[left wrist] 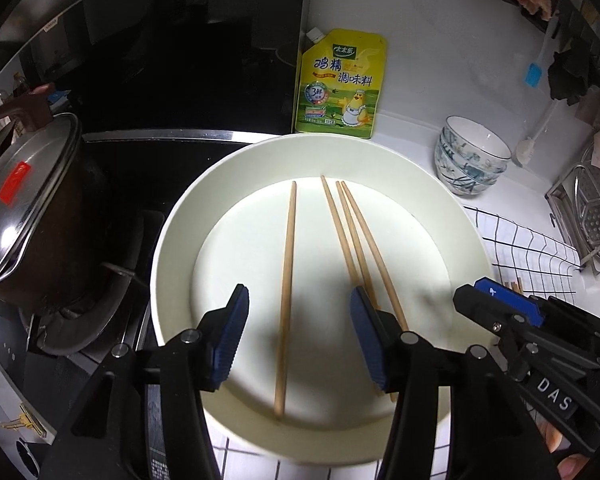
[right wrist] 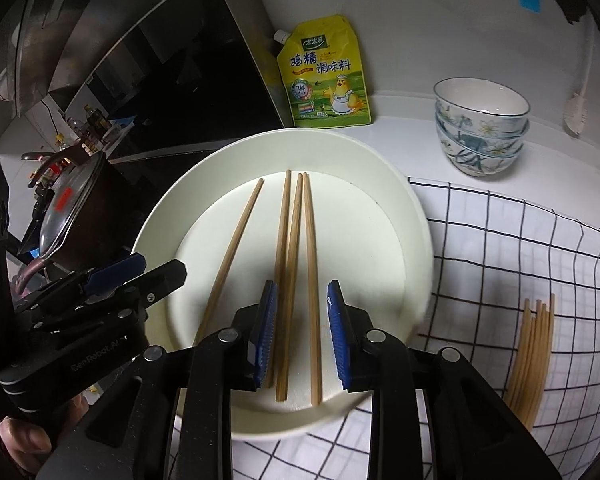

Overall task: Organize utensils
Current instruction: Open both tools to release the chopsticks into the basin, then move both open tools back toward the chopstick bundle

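1. Left gripper (left wrist: pixel 300 334), nearest the lens at 6 o'clock: jaws apart, clamped on nothing, hanging above the plate (left wrist: pixel 180 216).
2. Single chopstick (left wrist: pixel 287 280) lies on the plate between the left pads, untouched.
3. Three chopsticks (left wrist: pixel 354 232) lie side by side at 1 o'clock of it.
4. Right gripper (right wrist: pixel 302 334): jaws slightly apart over these chopsticks, gripping none.
5. Loose bundle of chopsticks (right wrist: pixel 532 356) rests on the checked cloth (right wrist: pixel 500 248), at 3 o'clock of the plate.
6. Seasoning pouch (left wrist: pixel 340 84) stands at 12 o'clock; stacked bowls (left wrist: pixel 470 158) at 2 o'clock; lidded pot (left wrist: pixel 24 200) at 9 o'clock.
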Motion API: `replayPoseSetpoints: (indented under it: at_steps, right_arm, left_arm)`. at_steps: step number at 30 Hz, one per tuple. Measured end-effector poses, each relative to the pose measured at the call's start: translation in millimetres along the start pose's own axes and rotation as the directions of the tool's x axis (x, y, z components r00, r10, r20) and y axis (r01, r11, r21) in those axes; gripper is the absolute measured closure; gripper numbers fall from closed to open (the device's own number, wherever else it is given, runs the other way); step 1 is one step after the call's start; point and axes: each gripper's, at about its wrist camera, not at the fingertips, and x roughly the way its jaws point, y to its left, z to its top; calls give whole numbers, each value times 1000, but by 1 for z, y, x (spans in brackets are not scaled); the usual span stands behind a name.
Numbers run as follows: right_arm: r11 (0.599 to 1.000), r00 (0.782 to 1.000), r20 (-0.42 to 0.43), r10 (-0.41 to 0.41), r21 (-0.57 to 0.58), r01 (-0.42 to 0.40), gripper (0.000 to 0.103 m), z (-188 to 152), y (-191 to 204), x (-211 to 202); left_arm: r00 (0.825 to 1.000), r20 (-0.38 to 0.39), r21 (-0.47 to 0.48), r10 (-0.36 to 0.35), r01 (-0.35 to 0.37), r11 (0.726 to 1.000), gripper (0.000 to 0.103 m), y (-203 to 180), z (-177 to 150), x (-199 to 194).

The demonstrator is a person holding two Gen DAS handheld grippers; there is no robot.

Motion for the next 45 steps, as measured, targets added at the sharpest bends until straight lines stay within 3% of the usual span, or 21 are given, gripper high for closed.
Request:
replayPoseSetpoints:
  at_steps: [11, 21, 34, 45]
  right_arm:
    - [999, 1000, 2, 23, -28, -23, 78, -16, -11, -31]
    - [999, 1000, 29, 12, -44, -11, 73, -31, -36, -65]
    - [997, 996, 44, -71, 29, 70, 71, -66, -104, -102]
    - [985, 987, 21, -159, 68, 158, 68, -104, -157, -119]
  left_arm:
    - [999, 32, -30, 23, -22, 999, 46, -13, -22, -35]
    - [998, 53, -25, 14, -12, 1000, 42, -50, -36, -54]
    - [997, 47, 44, -58, 56, 997, 38, -121, -57, -63]
    - [993, -3, 105, -114, 114, 988, 37, -173, -83, -51]
